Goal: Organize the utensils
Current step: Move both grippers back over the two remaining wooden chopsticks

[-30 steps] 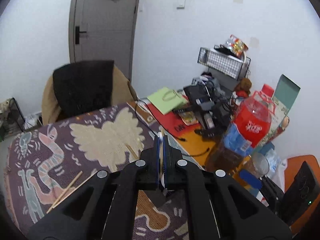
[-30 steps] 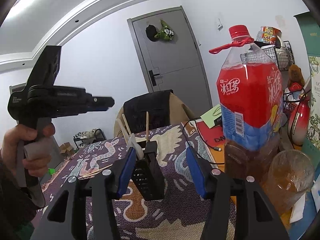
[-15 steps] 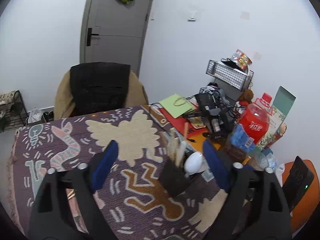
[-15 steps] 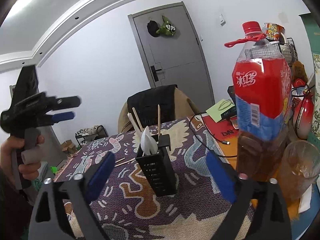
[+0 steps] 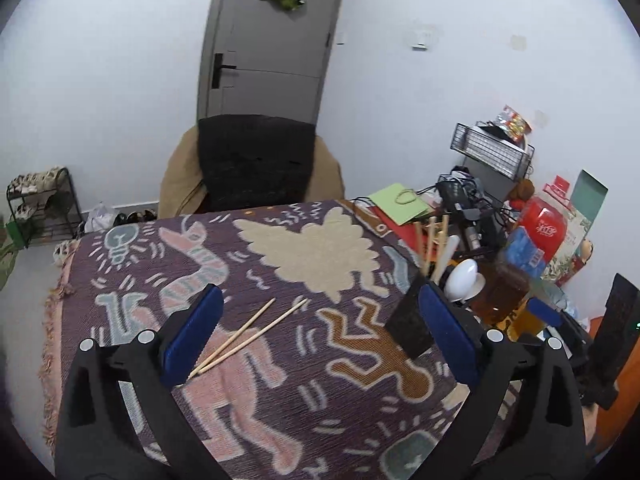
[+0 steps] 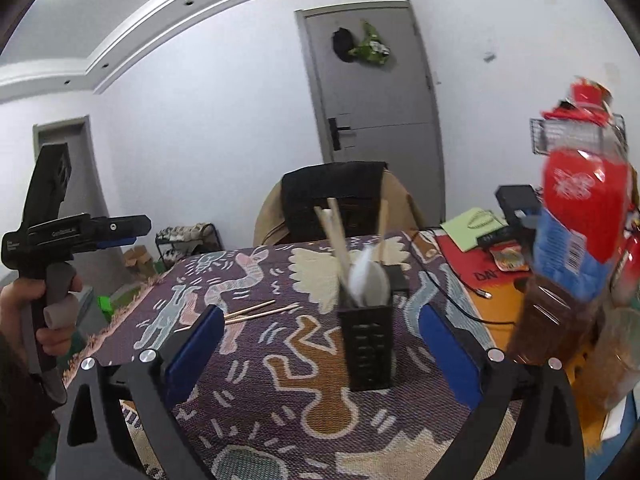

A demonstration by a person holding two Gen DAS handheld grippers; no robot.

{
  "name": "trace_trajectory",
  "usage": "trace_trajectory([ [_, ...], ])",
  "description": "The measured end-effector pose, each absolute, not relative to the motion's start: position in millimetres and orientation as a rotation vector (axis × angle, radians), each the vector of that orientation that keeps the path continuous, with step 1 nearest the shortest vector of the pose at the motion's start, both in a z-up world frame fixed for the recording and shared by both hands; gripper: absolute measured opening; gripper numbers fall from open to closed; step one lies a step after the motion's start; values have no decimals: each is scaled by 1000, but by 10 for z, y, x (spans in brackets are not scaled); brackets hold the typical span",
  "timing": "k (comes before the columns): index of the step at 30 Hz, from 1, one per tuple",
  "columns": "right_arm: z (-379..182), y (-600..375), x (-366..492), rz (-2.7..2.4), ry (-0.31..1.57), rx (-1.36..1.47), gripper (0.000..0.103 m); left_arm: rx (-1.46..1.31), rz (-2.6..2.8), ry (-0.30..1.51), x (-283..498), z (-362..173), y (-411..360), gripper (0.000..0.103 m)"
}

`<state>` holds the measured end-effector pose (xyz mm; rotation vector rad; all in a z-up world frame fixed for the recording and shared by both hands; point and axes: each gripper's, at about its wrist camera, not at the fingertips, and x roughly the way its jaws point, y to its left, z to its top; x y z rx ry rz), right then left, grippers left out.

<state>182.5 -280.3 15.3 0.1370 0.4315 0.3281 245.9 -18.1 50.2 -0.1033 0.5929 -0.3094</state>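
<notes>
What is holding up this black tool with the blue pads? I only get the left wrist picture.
Observer: A person's hand. The right wrist view shows it wrapped around the grey handle of the left gripper, which is held in the air.
Operator: Is that black box with the wooden sticks solid?
Observer: No. The black plastic holder has rows of slots down its front face, a side that your view does not show.
Operator: Is the other tool carrying anything?
Observer: No. The right gripper is open and empty, and it faces the holder.
</notes>
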Motion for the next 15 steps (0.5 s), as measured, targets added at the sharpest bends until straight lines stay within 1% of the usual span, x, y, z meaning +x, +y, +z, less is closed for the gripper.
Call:
trace_trajectory([
  [4, 185, -2559, 1860, 371, 439, 81, 94, -124, -276, 600, 2420, 421, 53, 97],
  [6, 190, -2416, 1882, 396, 446, 47, 91, -141, -262, 604, 2401, 366, 183, 97],
  [11, 168, -2008, 1988, 468, 489, -41, 79, -162, -233, 619, 2375, 211, 463, 97],
  [15, 127, -1754, 2077, 501, 515, -84, 76, -184, -227, 648, 2373, 56, 674, 97],
])
